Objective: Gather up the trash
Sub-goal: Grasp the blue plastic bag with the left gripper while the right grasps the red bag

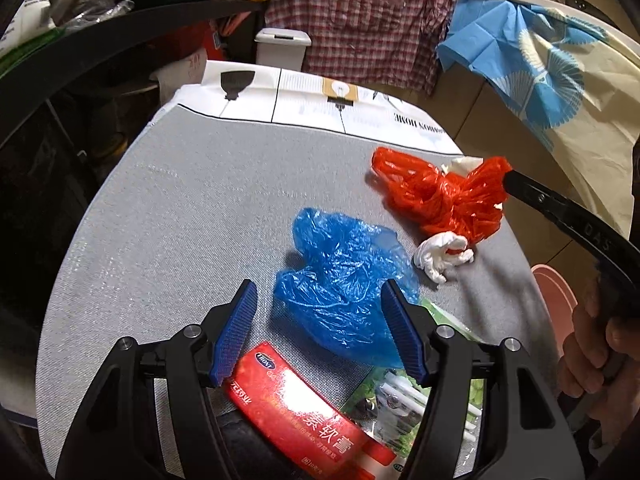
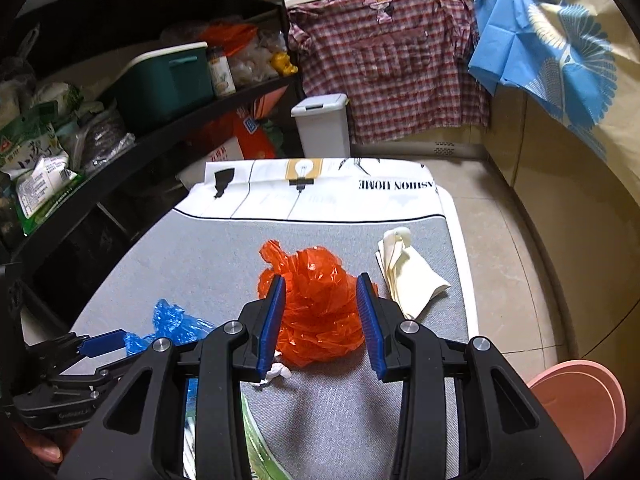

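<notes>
In the left wrist view a crumpled blue plastic bag (image 1: 340,280) lies on the grey table cover (image 1: 180,220). My left gripper (image 1: 322,332) is open just over the bag's near end, its right pad against the bag's edge and its left pad apart from it. A red box (image 1: 300,408) lies under this gripper. An orange plastic bag (image 2: 320,308) sits between the fingers of my right gripper (image 2: 321,320), which stands open around it. A white tissue wad (image 2: 276,372) lies beside the orange bag, and a cream folded napkin (image 2: 408,276) lies to the right.
A white lidded bin (image 2: 322,124) stands on the floor beyond the table. Black shelves (image 2: 120,128) packed with goods run along the left. A pink stool (image 2: 580,408) stands at the right near the table's corner. A green printed packet (image 1: 400,400) lies near the red box.
</notes>
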